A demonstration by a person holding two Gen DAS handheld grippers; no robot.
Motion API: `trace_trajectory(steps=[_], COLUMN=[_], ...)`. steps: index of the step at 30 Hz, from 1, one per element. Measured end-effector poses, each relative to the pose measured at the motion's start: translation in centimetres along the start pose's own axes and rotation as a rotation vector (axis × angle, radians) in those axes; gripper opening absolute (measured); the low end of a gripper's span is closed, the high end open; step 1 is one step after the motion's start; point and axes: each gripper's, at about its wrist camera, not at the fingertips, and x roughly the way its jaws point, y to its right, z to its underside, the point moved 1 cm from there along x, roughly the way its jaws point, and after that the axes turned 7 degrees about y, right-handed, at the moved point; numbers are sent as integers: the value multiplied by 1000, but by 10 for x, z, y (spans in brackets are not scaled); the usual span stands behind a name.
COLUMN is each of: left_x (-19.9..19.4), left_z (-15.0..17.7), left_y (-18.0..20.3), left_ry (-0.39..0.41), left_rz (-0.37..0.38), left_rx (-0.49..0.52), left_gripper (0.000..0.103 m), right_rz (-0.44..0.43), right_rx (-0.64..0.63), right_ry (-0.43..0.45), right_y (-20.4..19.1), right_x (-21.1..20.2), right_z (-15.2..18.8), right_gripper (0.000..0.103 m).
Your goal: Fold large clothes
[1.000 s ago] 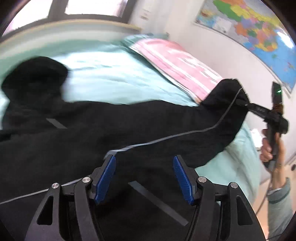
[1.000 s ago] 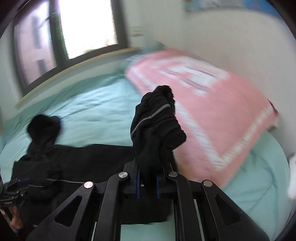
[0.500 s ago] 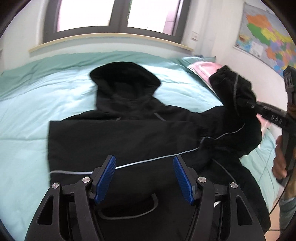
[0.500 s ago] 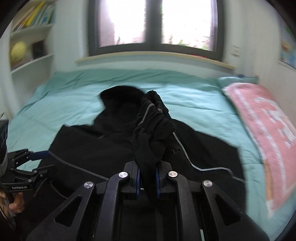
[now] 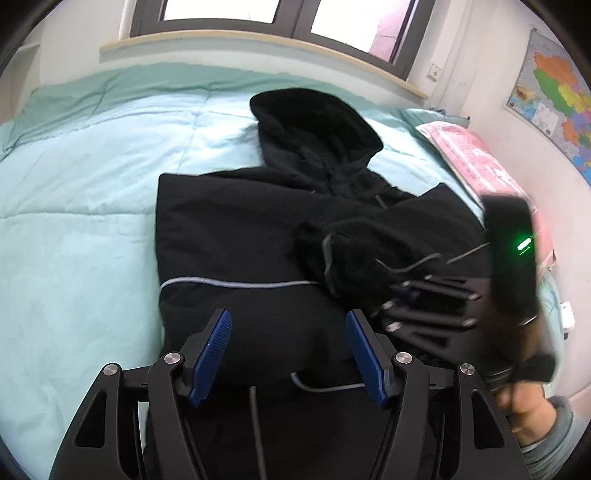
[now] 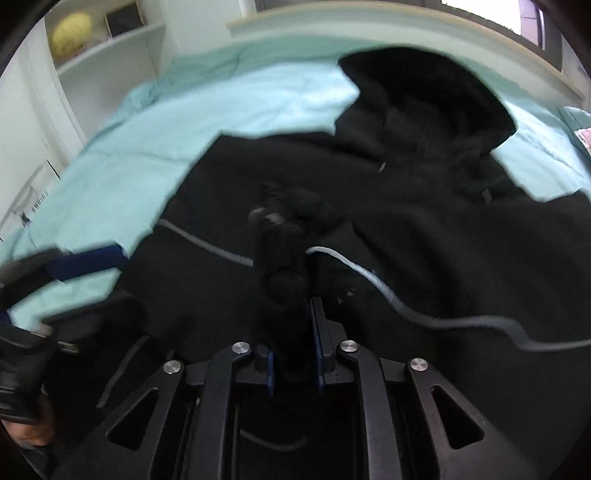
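**Two grippers over one black hoodie**

Two grippers are ours here, one in each hand. Our right gripper (image 6: 291,350) has its jaws pinched tight on a bunched sleeve cuff (image 6: 284,258) of the hoodie (image 6: 424,229); the dark wad of cloth stands up from between the blue pads (image 6: 317,347) and fills the narrow gap. A grey piping line (image 6: 369,277) runs off from the cuff to the right across the body of the garment.

Our left gripper (image 5: 288,350) has its jaws spread wide with nothing between the blue pads (image 5: 212,350). It hangs over the near hem of the hoodie (image 5: 240,229), so the black cloth shows in the gap and beyond it. A thin grey cord (image 5: 321,386) curls on the cloth close to the right pad.

Further out, in the left wrist view, the right gripper (image 5: 397,293) comes in blurred from the right side, with the cuff (image 5: 340,251) at its tip above the chest of the hoodie. A green light (image 5: 522,245) glows on its handle.

The hoodie lies spread on a pale green quilt (image 5: 74,221), its hood (image 5: 314,122) pointing away from us toward the window (image 5: 288,11). A pink pillow (image 5: 472,158) lies at the right of the bed, below a wall map (image 5: 557,99). In the right wrist view a shelf (image 6: 110,44) with a yellow ball (image 6: 72,33) stands to the far left.
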Motion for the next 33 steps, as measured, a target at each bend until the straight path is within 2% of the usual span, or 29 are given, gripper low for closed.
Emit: trace_trajectory(steps=[3,4,6,8,12,13,16,20,21,22,23,24,25,28,29,31,33], left_x=[4,4,4,4,15,21,45,73,80,86,94,99,100,74,55,27,9], left_z=[0,-1,-3,-9,-24,-26,-30,-27,-27,-27,-27,-27,-28,-40,-47,-57,-62], left_y=[-6,-7,-10,-9,0,2,9,24,30,33,36,38,39,35,30,14,-9], left_ry=[-18,-20,-18,-12,-32,-46,-86,-135,-131,-131,-138,-143,-137,-29,34,103,121], left_rz=[22,37,75,117,209,208,138,158,138,109,80,37,17,18,24,53,87], left_rx=[-7,-15,-48,-79,-143,-155,-168,-183,-173,-164,-156,-139,-124,-104,-99,-125,-148], left_gripper=[66,66,66,66,74,74,74,74,74,66,52,23,22,21,21,21,21], right_rz=[-2,-21,-83,-102,-18,1,75,184,199,220,234,248,258,275,271,266,243], right_rx=[-21,-18,7,24,66,96,141,206,226,252,268,282,293,318,319,310,280], right_ry=[10,8,25,89,214,239,269,263,256,244,235,226,216,181,173,161,142], right_y=[-2,0,5,17,53,70,111,163,173,185,194,202,208,225,228,227,217], right_x=[2,-4,-25,-60,-118,-133,-162,-185,-186,-187,-185,-185,-184,-181,-177,-169,-153], right_z=[5,5,2,-1,-7,-6,0,19,21,26,29,33,36,43,43,37,29], right_gripper=[26,32,41,48,52,52,53,53,53,53,53,53,53,53,53,54,57])
